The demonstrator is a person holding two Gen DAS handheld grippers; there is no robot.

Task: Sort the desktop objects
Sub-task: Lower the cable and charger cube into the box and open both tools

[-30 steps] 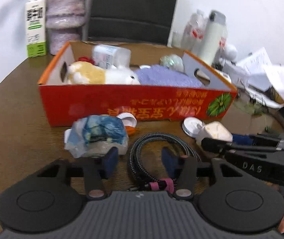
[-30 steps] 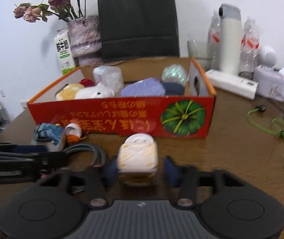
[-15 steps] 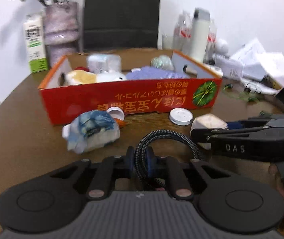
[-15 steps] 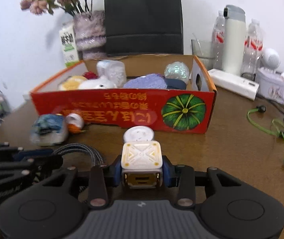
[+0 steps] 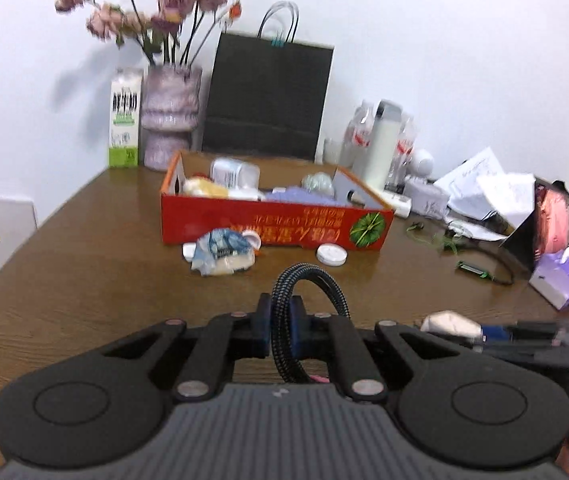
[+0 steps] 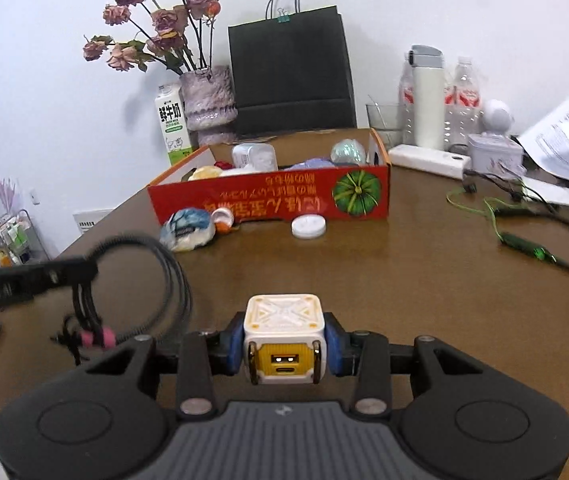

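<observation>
At the left of a brown wooden table (image 6: 384,264), the left gripper (image 5: 281,328) pinches a coiled black braided cable (image 5: 284,320) between its blue pads, holding the loop upright and clear of the tabletop; seen from the right gripper's camera, the same coil (image 6: 164,276) hangs from the left gripper's fingers with a pink band near its bottom. Beside it, the right gripper (image 6: 284,350) is clamped on a small white and yellow cube charger (image 6: 284,340), its ports facing the camera, lifted above the wood. Farther back, a milk carton (image 6: 172,124) and a vase of dried pink flowers (image 6: 208,98) stand by the wall, with a black paper bag (image 6: 292,72) next to them. In front of these sits an open red cardboard box (image 6: 268,198) printed with a green pumpkin, already holding a plush toy, a white jar, a purple cloth and a pale ball. Against the box's front wall lie a crumpled plastic bag (image 6: 186,228), a small orange and white piece (image 6: 222,218) and a white round lid (image 6: 308,227). To the right stand a white flask (image 6: 426,96) among clear bottles, a white power strip (image 6: 428,160), a green cord (image 6: 496,220) and a heap of loose papers (image 6: 564,140).
</observation>
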